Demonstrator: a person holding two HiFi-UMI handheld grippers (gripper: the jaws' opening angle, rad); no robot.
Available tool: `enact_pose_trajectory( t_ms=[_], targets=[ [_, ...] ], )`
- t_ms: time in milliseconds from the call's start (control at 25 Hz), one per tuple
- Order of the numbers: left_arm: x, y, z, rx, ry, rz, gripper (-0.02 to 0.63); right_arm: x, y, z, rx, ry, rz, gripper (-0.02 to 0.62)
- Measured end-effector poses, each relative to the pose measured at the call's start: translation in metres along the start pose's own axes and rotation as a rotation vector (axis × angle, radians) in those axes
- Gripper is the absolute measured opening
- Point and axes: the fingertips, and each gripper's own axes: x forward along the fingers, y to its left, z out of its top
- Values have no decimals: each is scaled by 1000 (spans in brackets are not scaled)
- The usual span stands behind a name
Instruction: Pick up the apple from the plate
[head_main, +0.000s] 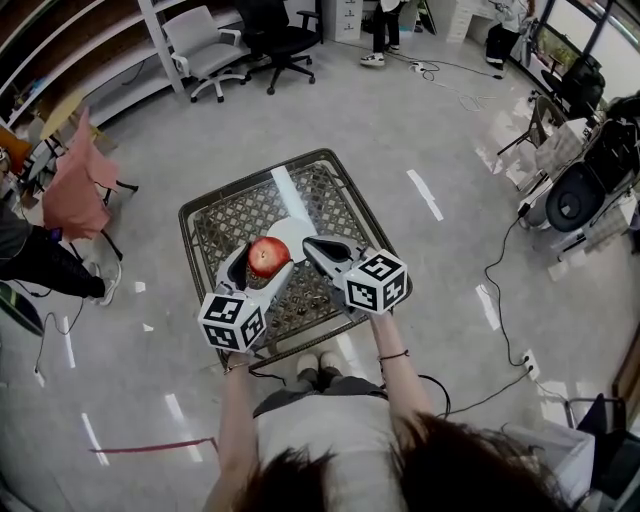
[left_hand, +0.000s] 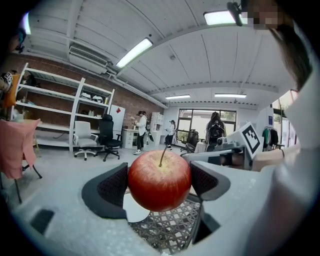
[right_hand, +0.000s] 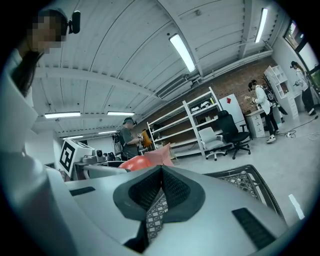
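A red apple (head_main: 267, 257) with a thin stem is held between the jaws of my left gripper (head_main: 262, 262), lifted above the table; in the left gripper view the apple (left_hand: 160, 180) fills the gap between the black pads (left_hand: 111, 188). Below and behind it lies the white plate (head_main: 295, 234), bare, and a part of the plate (left_hand: 133, 214) shows under the fruit. My right gripper (head_main: 316, 247) hovers just right of the apple with its jaws shut and nothing in them. From the right gripper view the apple (right_hand: 134, 163) peeks over the left gripper's body.
The plate rests on a small glass-topped wicker table (head_main: 215, 230) with a dark rim. Grey floor surrounds it. Office chairs (head_main: 205, 50) stand far back, a pink-draped chair (head_main: 75, 185) at left, cables and equipment at right. People stand in the distance.
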Motion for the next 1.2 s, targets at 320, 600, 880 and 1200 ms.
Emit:
enact_pose_trajectory(
  t_ms=[320, 600, 880, 1200],
  targets=[
    [-5, 0, 2, 2, 2, 2, 390, -1, 5, 4, -1, -9, 6, 9],
    [-8, -9, -6, 1, 2, 2, 390, -10, 10, -4, -10, -6, 14, 9],
    [-7, -4, -4, 1, 6, -4, 390, -5, 11, -2, -16, -8, 22, 9],
    [-4, -2, -4, -4, 4, -11, 390, -4, 12, -3, -11, -4, 42, 9]
  ],
)
